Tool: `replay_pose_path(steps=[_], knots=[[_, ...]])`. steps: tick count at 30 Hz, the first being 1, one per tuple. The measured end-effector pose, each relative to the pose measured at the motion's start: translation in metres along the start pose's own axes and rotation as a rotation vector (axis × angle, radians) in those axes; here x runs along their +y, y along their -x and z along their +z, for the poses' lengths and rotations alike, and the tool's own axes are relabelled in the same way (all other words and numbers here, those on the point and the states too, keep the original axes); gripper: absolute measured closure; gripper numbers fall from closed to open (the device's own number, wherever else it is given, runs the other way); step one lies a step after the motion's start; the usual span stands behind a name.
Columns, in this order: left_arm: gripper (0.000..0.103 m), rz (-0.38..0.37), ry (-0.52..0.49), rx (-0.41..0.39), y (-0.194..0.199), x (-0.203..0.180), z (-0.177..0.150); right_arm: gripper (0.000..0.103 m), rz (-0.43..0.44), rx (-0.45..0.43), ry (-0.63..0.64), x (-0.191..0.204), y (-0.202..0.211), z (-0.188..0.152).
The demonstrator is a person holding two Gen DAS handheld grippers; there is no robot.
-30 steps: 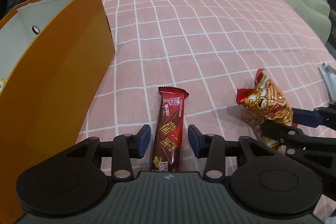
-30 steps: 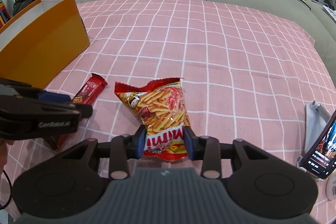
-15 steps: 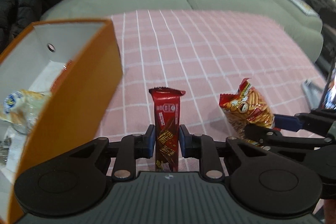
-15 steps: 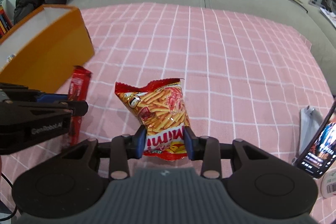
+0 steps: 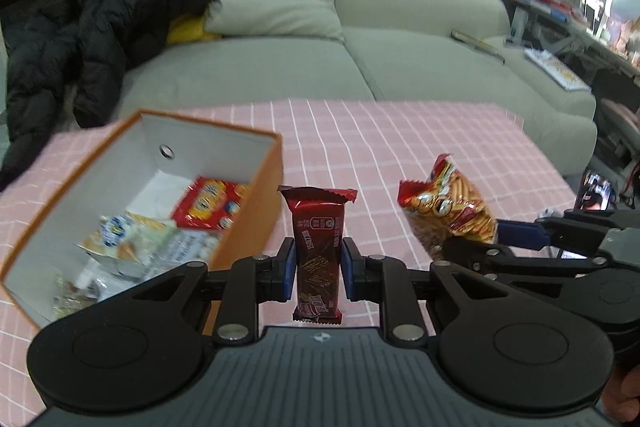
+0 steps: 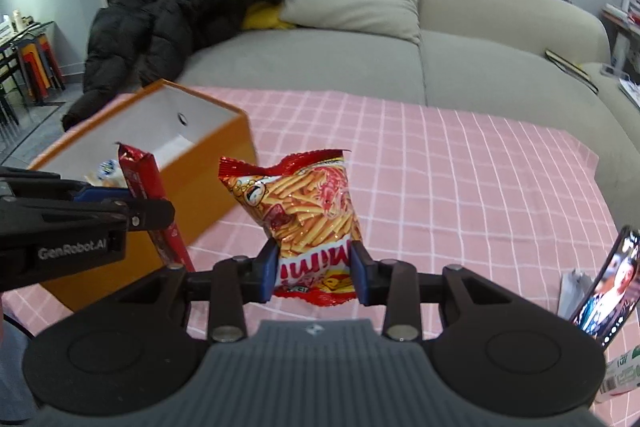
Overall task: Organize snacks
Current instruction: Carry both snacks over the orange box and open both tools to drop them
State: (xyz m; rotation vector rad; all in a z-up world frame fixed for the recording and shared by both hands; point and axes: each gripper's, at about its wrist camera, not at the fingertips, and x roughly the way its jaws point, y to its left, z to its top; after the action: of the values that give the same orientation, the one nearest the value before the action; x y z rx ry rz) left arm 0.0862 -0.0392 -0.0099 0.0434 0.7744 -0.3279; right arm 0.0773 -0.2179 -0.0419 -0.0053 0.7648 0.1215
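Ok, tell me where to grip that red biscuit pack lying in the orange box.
Judging by its pose, take the red biscuit pack from above by its crimped edge nearest the orange box wall: it lies flat, so only edges give purchase, and other wrappers crowd its opposite side.

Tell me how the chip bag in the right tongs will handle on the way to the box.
The chip bag looks puffy and light, pinched only at its bottom seam by the right tongs, so it may sway. The glossy film could slip. Contents likely crush easily.
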Motion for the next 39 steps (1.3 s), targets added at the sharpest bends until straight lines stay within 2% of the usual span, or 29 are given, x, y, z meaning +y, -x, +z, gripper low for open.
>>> replay_pose_path(steps=[7, 11, 17, 22, 30, 34, 39], knots=[[0.078, 0.035, 0.029, -0.074, 0.037, 0.033, 0.009, 0.069, 0.038, -0.058, 0.067, 0.031, 0.022, 0.015], [0.078, 0.085, 0.034, -0.103, 0.053, 0.059, 0.018, 0.069, 0.069, -0.091, 0.125, 0.054, 0.025, 0.030], [0.078, 0.147, 0.047, -0.108, 0.063, 0.098, 0.032, 0.069, 0.128, -0.114, 0.220, 0.093, 0.019, 0.055], [0.078, 0.182, 0.020, -0.101, 0.057, 0.118, 0.041, 0.069, 0.171, -0.118, 0.296, 0.126, 0.002, 0.075], [0.078, 0.217, -0.014, 0.061, 0.009, 0.139, 0.040, 0.069, 0.168, -0.045, 0.402, 0.160, -0.054, 0.092], [0.078, 0.191, -0.002, 0.162, -0.021, 0.150, 0.031, 0.069, 0.155, -0.001, 0.464, 0.172, -0.082, 0.089], [0.078, 0.172, 0.039, 0.243, -0.051, 0.165, 0.022, 0.069, 0.135, 0.050, 0.526, 0.181, -0.119, 0.086]])
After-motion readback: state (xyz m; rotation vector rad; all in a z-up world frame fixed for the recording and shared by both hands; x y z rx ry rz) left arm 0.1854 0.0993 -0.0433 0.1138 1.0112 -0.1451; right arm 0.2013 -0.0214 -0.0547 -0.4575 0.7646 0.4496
